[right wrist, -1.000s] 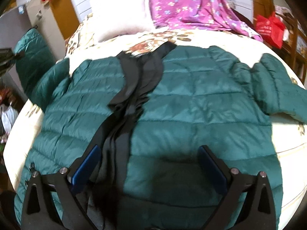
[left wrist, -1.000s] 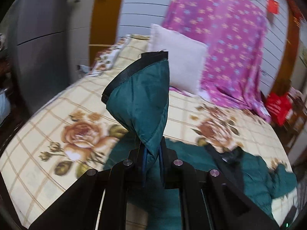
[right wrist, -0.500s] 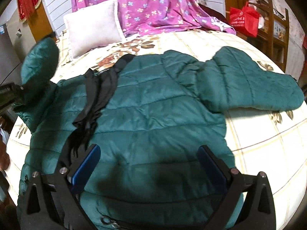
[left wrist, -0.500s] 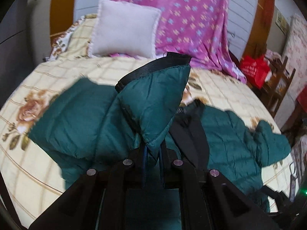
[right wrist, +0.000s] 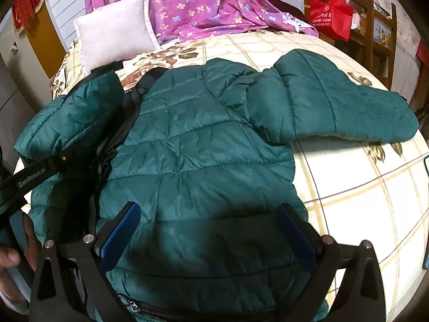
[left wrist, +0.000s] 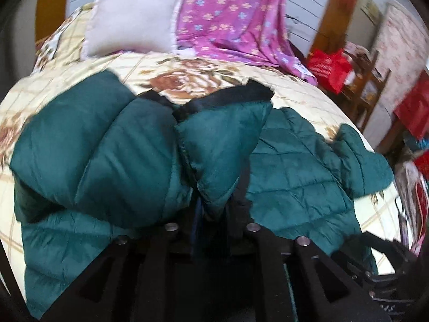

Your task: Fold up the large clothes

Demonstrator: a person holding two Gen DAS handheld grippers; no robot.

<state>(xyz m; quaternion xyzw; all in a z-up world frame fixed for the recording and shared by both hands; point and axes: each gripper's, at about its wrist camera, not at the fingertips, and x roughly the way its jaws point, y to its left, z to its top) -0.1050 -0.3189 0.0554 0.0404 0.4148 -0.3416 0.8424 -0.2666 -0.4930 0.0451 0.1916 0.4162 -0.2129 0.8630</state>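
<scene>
In the left wrist view, the left gripper [left wrist: 211, 214] at lower centre is clamped narrow on a sleeve [left wrist: 222, 145] of the green jacket [left wrist: 295, 177], its black cuff [left wrist: 222, 102] standing up mid-frame over the jacket spread on the floral bed [left wrist: 187, 80]. A pillow [left wrist: 134, 16] sits upper left, a pink sheet [left wrist: 236, 18] beside it. No writing is readable here. In the right wrist view, the right gripper [right wrist: 209, 230] stands wide over the jacket's lower centre, holding nothing. The other sleeve [right wrist: 335, 102] lies at right. White lettering on the left gripper's arm at left is too blurred to read, as is the print on a red bag [right wrist: 331, 18] upper right.
</scene>
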